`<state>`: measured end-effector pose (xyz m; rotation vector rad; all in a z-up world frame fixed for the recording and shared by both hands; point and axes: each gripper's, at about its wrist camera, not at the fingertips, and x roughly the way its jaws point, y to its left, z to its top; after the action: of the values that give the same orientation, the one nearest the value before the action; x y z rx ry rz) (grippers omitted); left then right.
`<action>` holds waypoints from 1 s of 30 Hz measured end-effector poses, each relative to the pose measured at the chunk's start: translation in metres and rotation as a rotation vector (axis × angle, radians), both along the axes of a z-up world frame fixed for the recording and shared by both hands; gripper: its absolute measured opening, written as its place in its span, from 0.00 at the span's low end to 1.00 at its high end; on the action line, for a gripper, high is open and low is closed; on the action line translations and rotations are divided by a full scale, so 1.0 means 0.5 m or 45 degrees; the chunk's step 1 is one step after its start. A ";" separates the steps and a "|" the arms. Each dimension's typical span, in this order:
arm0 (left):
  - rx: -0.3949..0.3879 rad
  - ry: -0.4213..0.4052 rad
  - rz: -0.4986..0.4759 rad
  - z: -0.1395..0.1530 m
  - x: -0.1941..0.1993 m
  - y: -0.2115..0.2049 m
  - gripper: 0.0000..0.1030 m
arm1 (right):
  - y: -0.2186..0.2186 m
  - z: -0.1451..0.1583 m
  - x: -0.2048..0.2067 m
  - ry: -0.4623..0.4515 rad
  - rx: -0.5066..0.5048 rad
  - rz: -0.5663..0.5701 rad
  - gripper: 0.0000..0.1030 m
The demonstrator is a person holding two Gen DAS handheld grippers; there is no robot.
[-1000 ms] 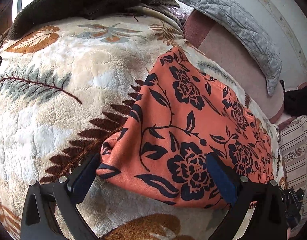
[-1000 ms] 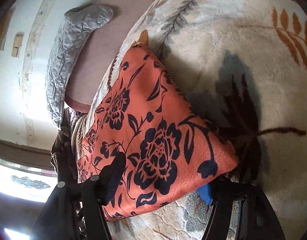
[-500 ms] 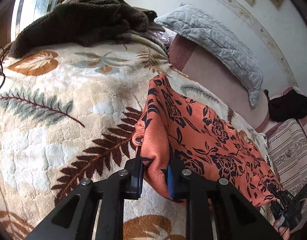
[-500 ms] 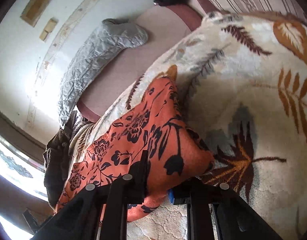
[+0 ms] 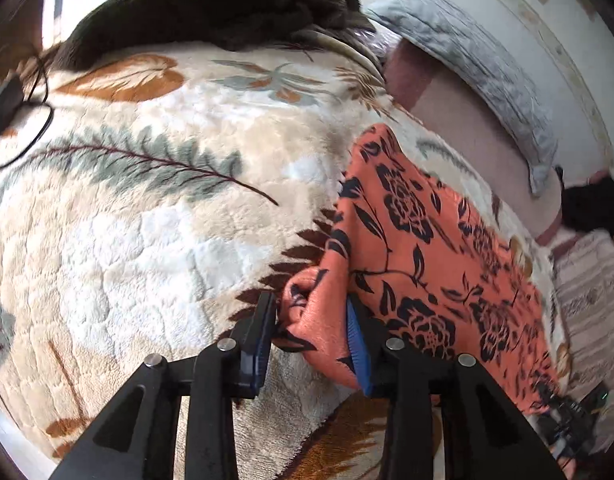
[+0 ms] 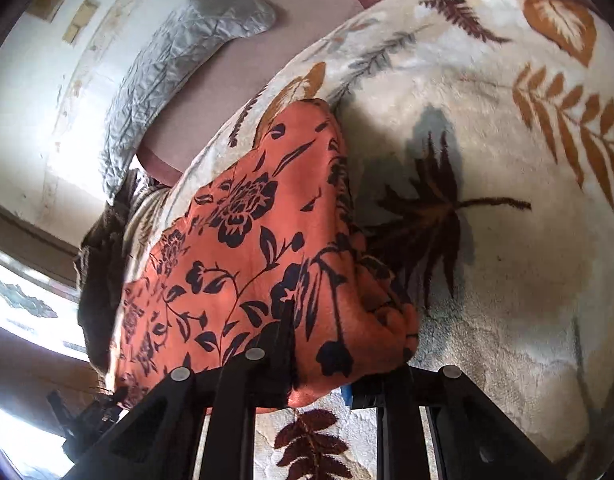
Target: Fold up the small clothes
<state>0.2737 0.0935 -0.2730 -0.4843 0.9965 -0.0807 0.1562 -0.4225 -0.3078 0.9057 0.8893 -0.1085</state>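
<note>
An orange garment with a black flower print [image 5: 419,248] lies on a cream leaf-patterned blanket [image 5: 155,216]. My left gripper [image 5: 311,332] is shut on its near left corner, with bunched cloth between the pads. In the right wrist view the same garment [image 6: 247,248] stretches away to the left. My right gripper [image 6: 327,360] is shut on its near right corner, which drapes over and hides the right pad. The opposite gripper shows at each view's bottom edge.
A dark brown blanket [image 5: 211,4] is piled at the far side of the bed. A grey quilted pillow [image 5: 479,64] lies along the white wall on a mauve sheet [image 5: 467,120]. A black cable [image 5: 23,120] lies at the left. Striped bedding [image 5: 591,284] is at the right.
Both grippers went from open around the garment's near corners to shut on them. The corners are now bunched and lifted slightly off the blanket.
</note>
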 end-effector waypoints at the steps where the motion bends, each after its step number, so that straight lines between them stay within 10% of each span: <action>1: 0.010 -0.029 0.053 0.011 -0.003 0.012 0.38 | -0.018 0.009 -0.006 -0.007 -0.012 -0.039 0.20; 7: 0.303 -0.280 0.118 0.080 -0.021 -0.039 0.46 | -0.110 0.084 -0.073 -0.118 -0.177 -0.399 0.31; 16: 0.621 -0.387 -0.359 0.069 -0.007 -0.311 0.84 | 0.021 0.083 0.075 -0.107 -0.178 0.012 0.31; 20: 0.652 -0.141 -0.529 -0.006 0.023 -0.370 0.88 | 0.062 0.017 0.131 0.090 -0.200 0.100 0.31; 30: 0.661 -0.302 -0.361 0.043 0.007 -0.370 0.97 | 0.122 0.106 0.195 -0.032 -0.381 0.194 0.33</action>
<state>0.2773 -0.0917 -0.2515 0.1418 0.8068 -0.1257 0.2537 -0.3615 -0.2547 0.5580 0.8883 -0.0958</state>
